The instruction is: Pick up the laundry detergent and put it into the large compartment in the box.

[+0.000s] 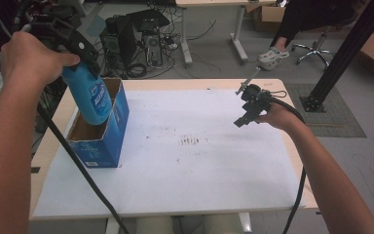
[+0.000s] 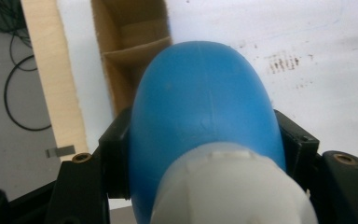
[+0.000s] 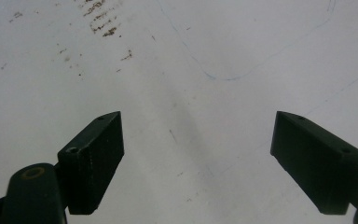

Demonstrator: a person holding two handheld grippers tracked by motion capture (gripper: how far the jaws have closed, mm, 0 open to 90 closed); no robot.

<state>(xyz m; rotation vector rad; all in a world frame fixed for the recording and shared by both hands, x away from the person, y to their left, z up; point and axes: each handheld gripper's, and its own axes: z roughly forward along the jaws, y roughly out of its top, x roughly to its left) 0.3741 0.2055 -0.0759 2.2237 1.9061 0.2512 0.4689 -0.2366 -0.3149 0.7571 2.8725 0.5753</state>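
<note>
— Gripping the blue bottle point(image 2: 205, 112) near its white cap point(image 2: 233, 186), your left gripper point(image 2: 205, 135) has both black jaws pressed against the bottle's sides. What lies past it?

— Beyond the bottle you look down into the open cardboard box point(image 2: 130, 46), with a cardboard divider crossing its brown inside. In the high view the bottle point(image 1: 88, 95) hangs upright from your left gripper point(image 1: 80, 58), its lower end dipping inside the box's point(image 1: 104, 146) open top at the left end of the white table point(image 1: 199, 165).

— And your right gripper?

— Your right gripper point(image 3: 198, 158) stands spread wide, nothing between the jaws, just the bare table point(image 3: 191, 70) with brown specks beneath. In the high view it point(image 1: 246, 114) sits well apart from the box, out toward the table's right edge, pointing down and leftward.
</note>
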